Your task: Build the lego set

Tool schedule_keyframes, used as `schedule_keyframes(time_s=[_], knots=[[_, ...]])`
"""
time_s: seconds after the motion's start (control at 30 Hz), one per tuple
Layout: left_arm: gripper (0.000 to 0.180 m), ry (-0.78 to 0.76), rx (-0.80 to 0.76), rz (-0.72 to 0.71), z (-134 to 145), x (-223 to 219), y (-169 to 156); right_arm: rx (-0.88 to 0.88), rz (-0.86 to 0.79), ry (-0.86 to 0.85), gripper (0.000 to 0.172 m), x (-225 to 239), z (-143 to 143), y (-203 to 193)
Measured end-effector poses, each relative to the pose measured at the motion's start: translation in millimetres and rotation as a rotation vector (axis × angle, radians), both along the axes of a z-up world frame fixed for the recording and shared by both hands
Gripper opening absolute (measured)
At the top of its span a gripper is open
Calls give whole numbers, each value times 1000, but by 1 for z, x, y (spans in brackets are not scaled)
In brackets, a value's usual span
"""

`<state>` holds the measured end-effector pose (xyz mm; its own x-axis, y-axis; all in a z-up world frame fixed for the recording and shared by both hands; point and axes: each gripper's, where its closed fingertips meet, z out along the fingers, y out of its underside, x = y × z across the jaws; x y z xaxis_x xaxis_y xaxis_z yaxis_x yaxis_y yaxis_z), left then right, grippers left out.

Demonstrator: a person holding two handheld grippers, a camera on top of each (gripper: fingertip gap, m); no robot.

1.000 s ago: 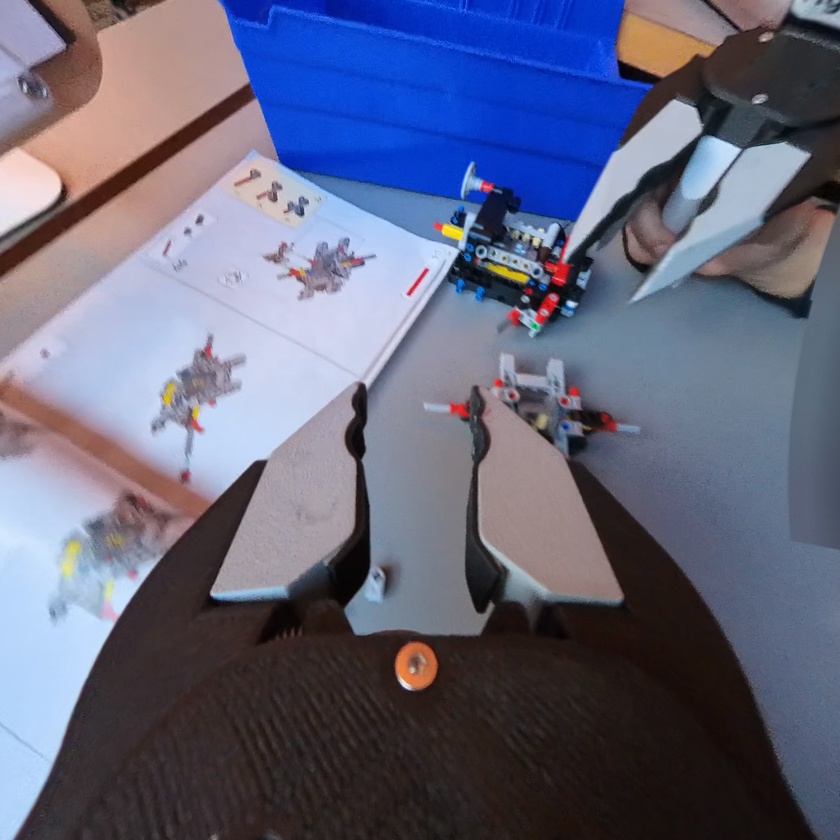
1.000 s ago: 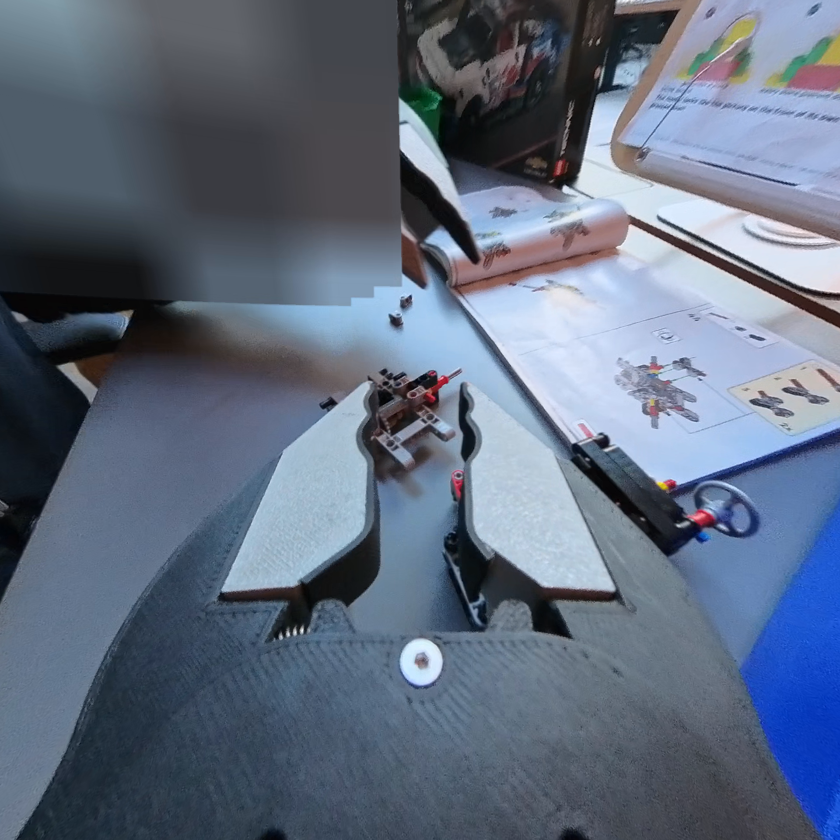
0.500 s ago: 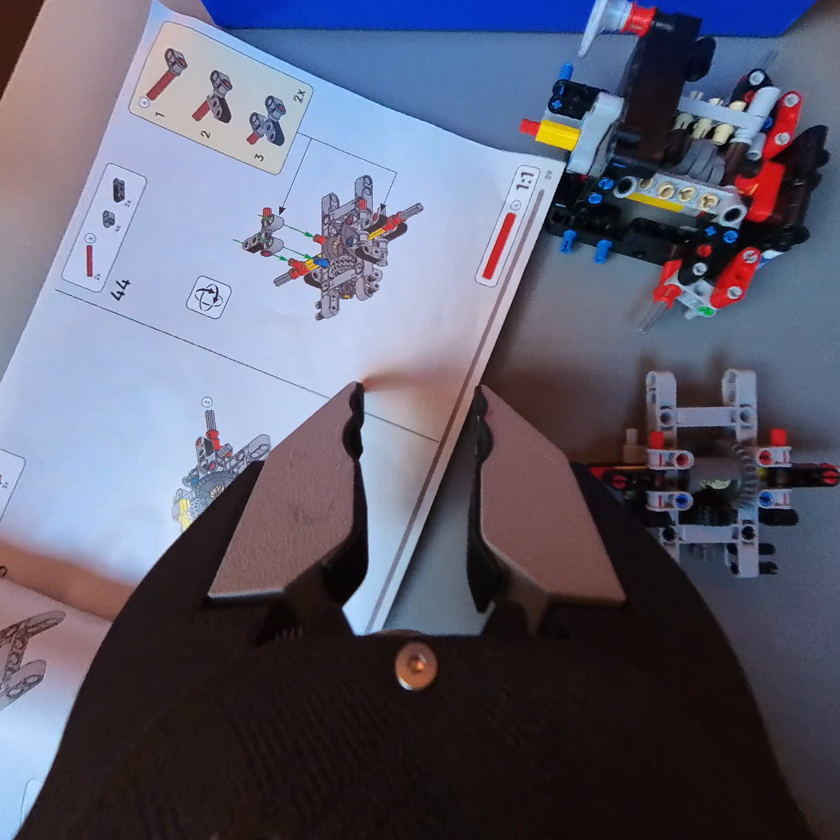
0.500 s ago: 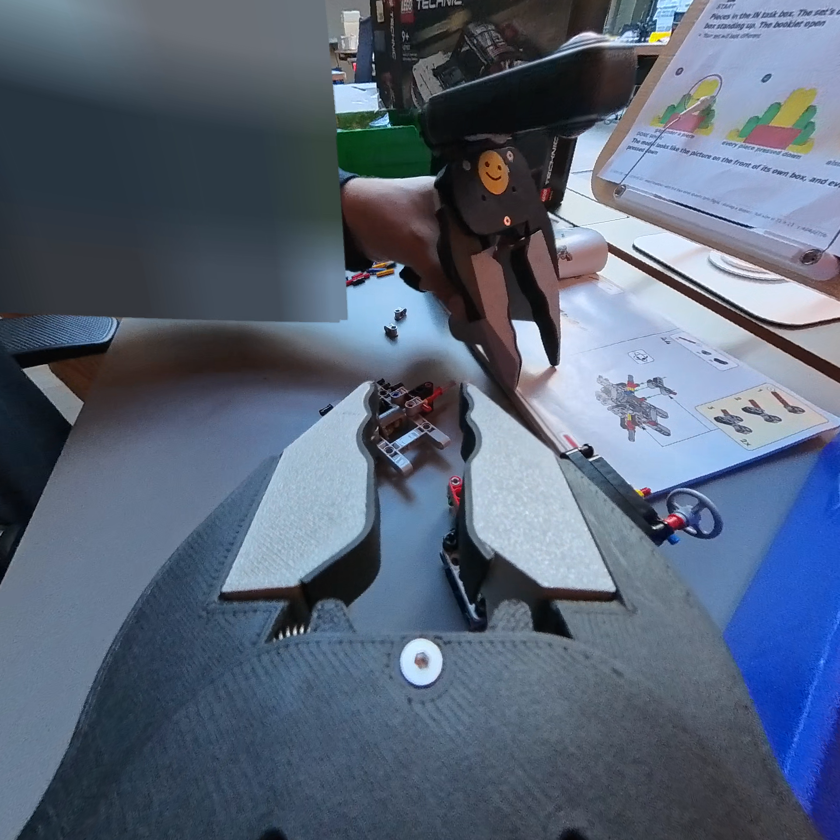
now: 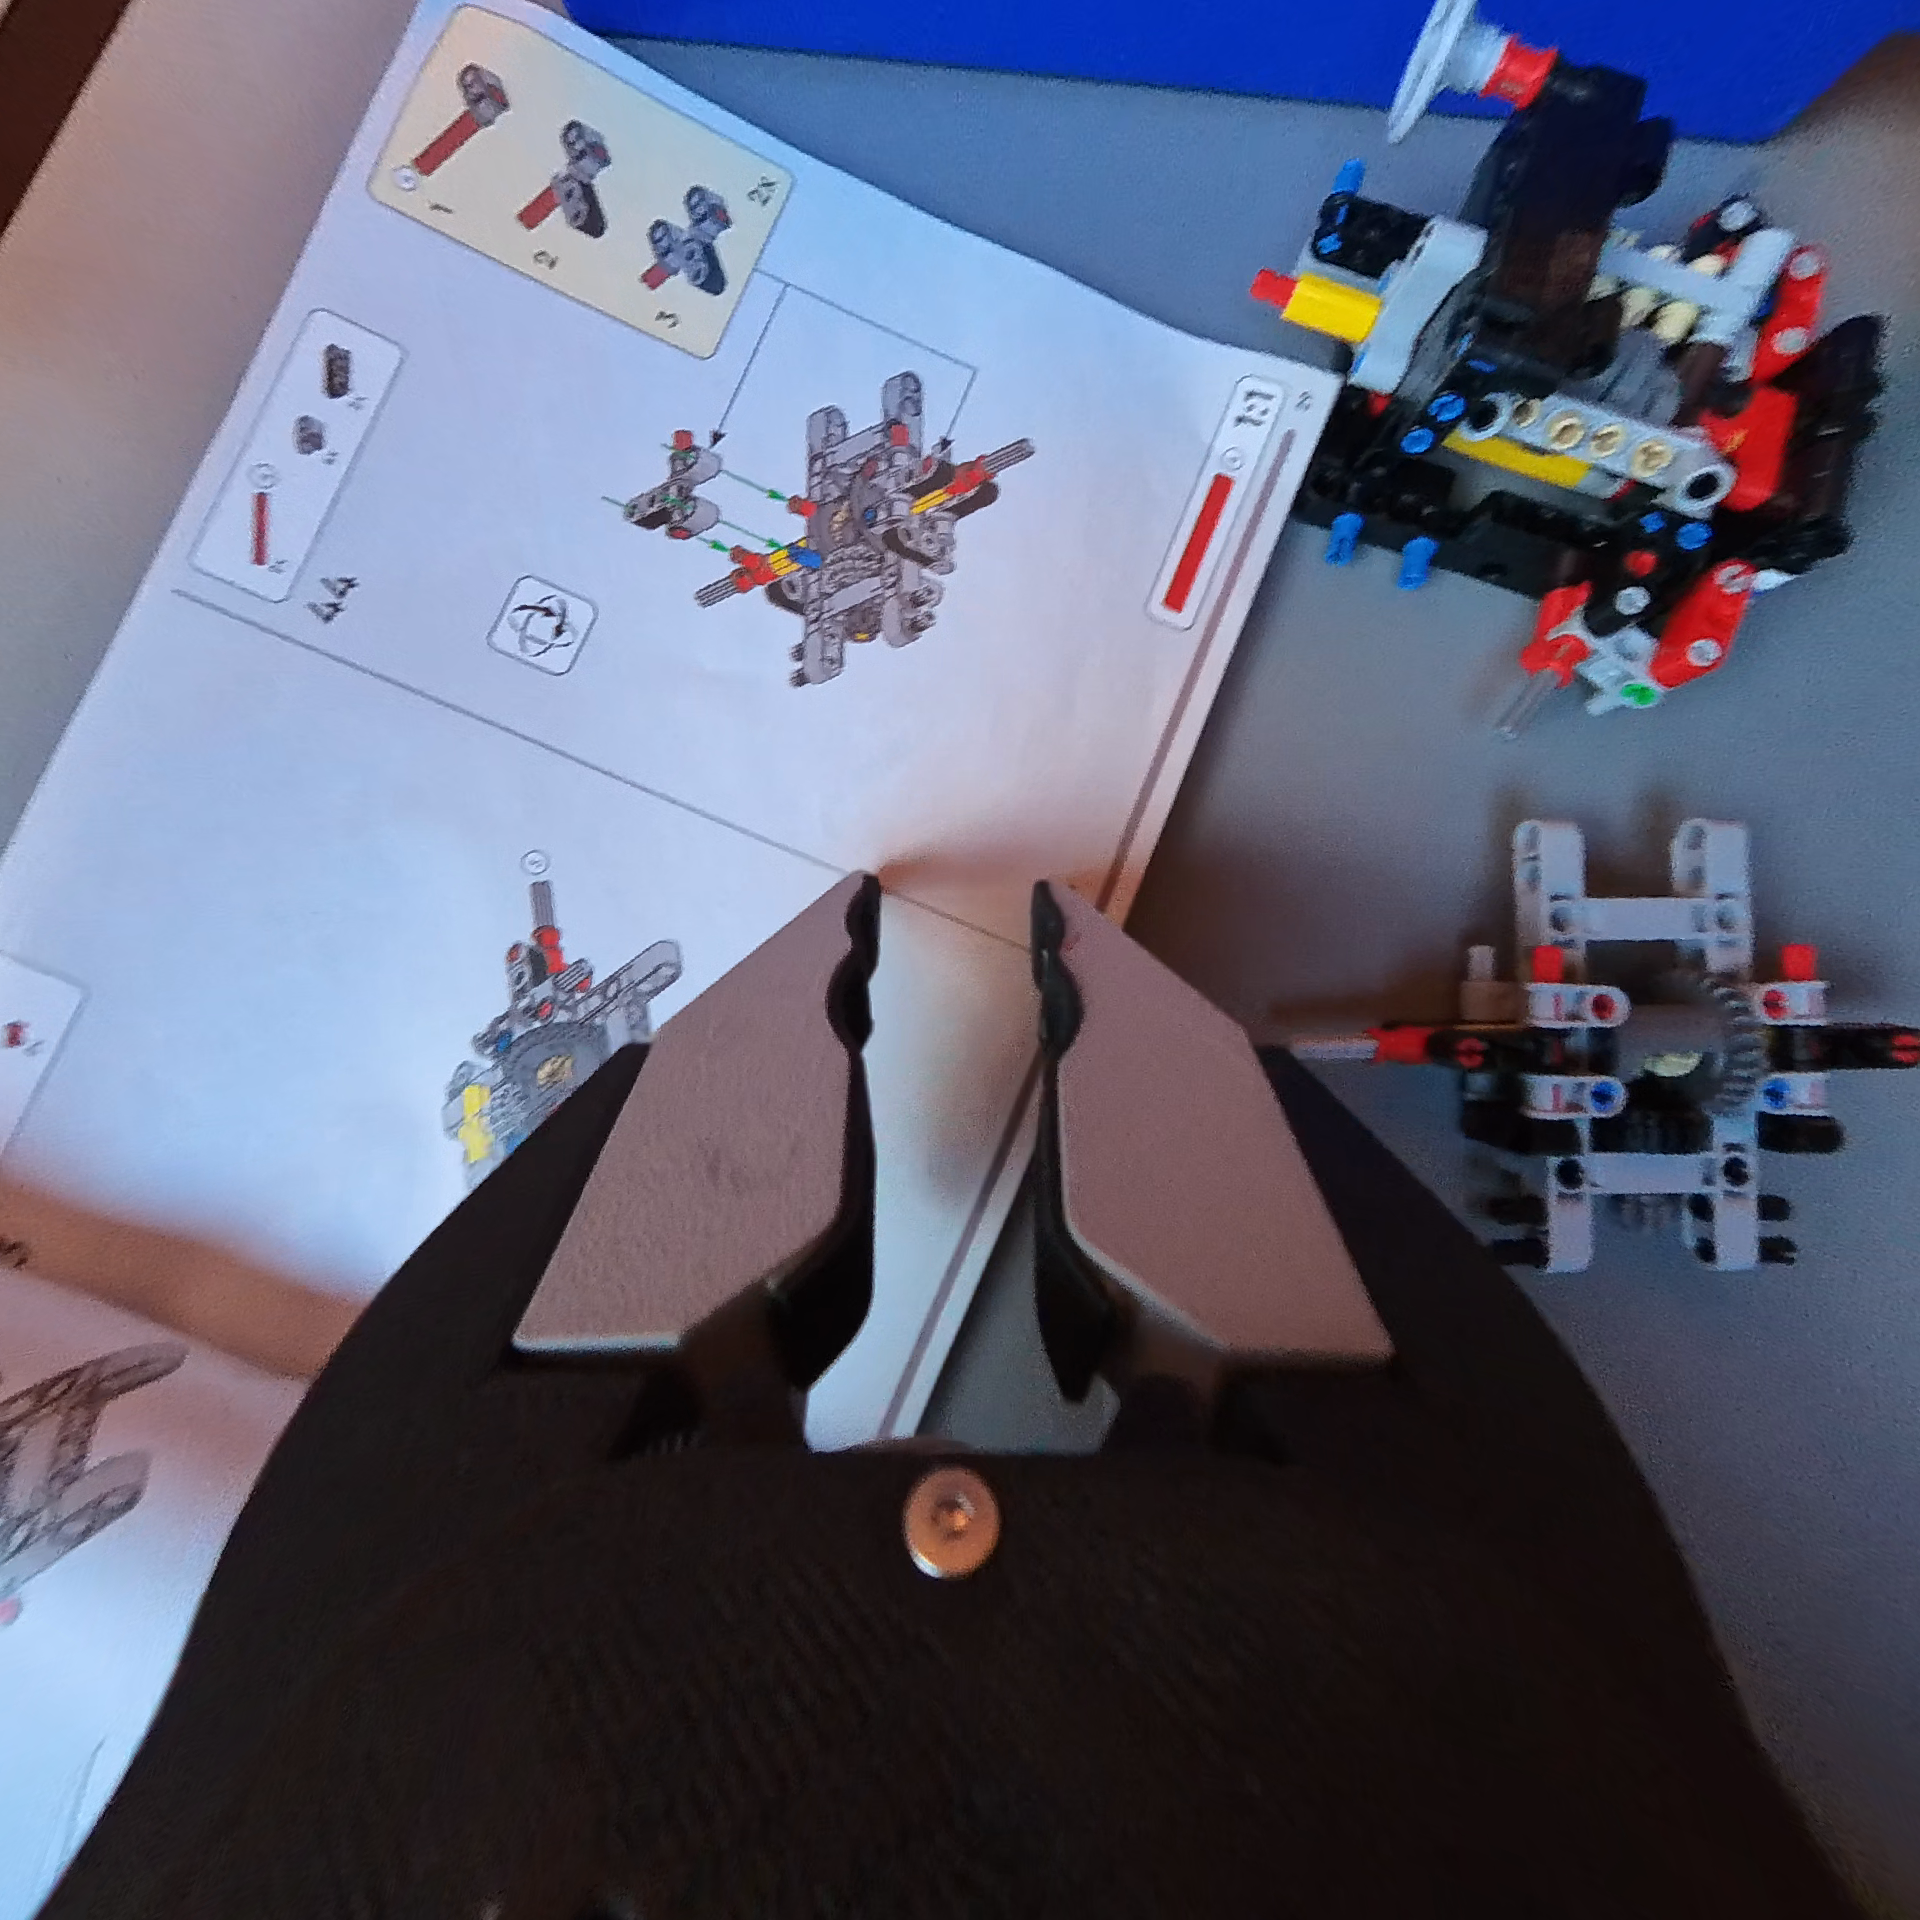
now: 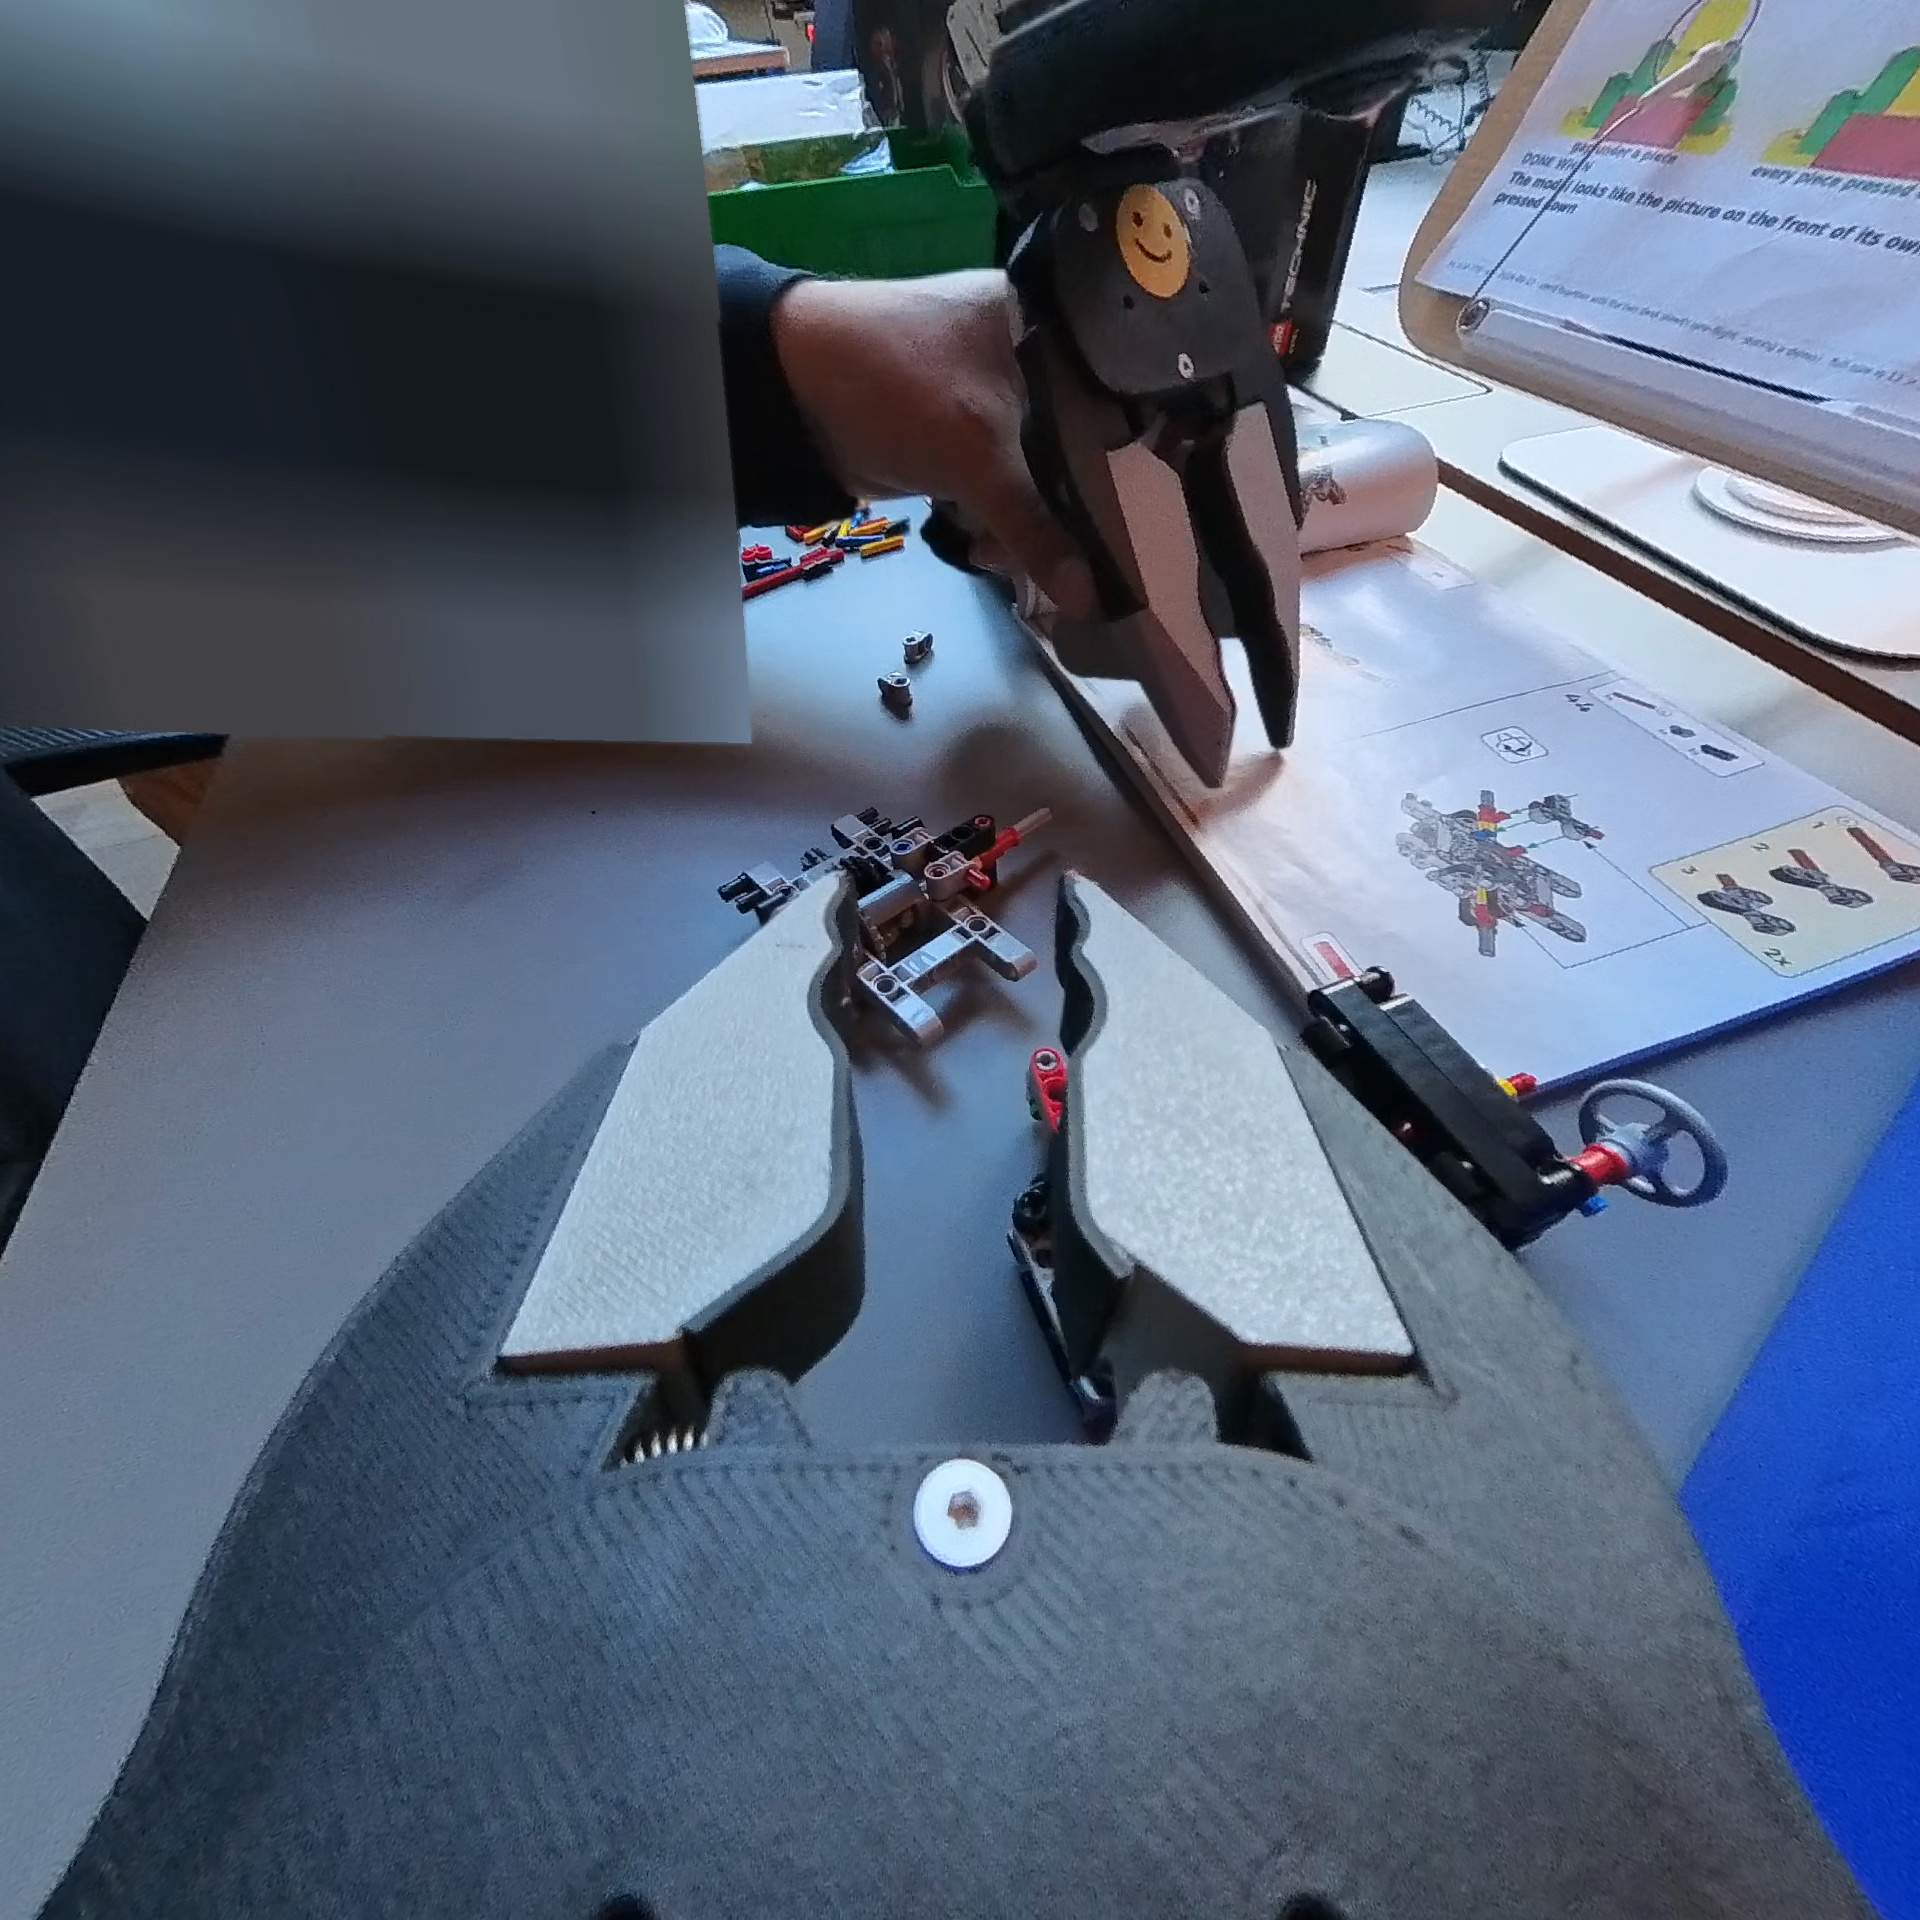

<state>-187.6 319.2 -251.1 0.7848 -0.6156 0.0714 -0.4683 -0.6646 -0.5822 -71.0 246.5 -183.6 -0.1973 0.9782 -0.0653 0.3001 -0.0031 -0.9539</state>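
Instruction booklet lies open on the grey table, left of the two brick builds in the left wrist view. Left gripper points down at the booklet's near right corner, fingers slightly spread, nothing between them but the page; tips look to touch or sit just above the paper, cannot tell which. Right wrist view shows that same gripper from outside, held in a hand, tips at the page edge, gap visible.

Right gripper is spread over the table, pinching nothing. Small grey-and-black brick assembly lies on the table beyond and between its fingertips, close against the left finger; contact unclear. No pad presses on it.

Larger black, red and yellow build sits far right in the left view, with a steering wheel part cut by the top edge; in the right view most of it hides behind the right finger, only a black beam and the grey steering wheel showing. Blue bin is cut off at the top.

Only the right view shows loose pins, two small grey connectors, a green bin, a dark box and a sheet stand. Left view is motion-blurred at the edges.
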Motion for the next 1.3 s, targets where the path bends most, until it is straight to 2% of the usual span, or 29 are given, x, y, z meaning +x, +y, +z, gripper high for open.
schedule_keyframes(time_s=[0.13, 0.2, 0.23, 0.27, 0.3, 0.4, 0.6, 0.77, 0.87, 0.97, 1.07, 1.17, 1.3], knots=[[49, 68, 60, 19, 10, -7, -2, 8, -22, 12, 37, 1, 2, 5], [69, 149, 64, 59, 6, -19, 1, 1, -29, 21, 38, 1, 3, 7], [85, 190, 43, 79, -1, -25, 2, -3, -31, 21, 38, 1, 3, 7], [89, 183, 14, 93, -5, -26, 2, -5, -31, 20, 39, 1, 3, 7], [85, 131, -6, 105, -5, -24, 3, -5, -32, 18, 39, 1, 2, 7], [69, 110, 10, 100, -6, -29, 7, 13, -40, 7, 38, 1, 0, 7], [4, 5, 122, 140, -5, -38, 15, 42, -74, 27, 40, 1, 5, 11], [0, 14, 127, 149, -5, -39, 15, 103, -143, -35, 45, -12, 28, 25], [0, -2, 145, 185, -4, -46, 16, 187, -209, -210, 46, -25, 34, 43], [0, -40, 164, 247, -2, -59, 15, 237, -174, -455, 46, -42, 17, 52], [0, -133, 165, 293, 0, -67, 12, 332, -122, -631, 44, -69, -5, 65], [0, -180, 166, 321, 1, -75, 10, 444, -136, -859, 60, -84, -35, 97], [0, -157, 172, 303, 0, -77, 9, 334, -110, -1165, 93, -77, -72, 115]])
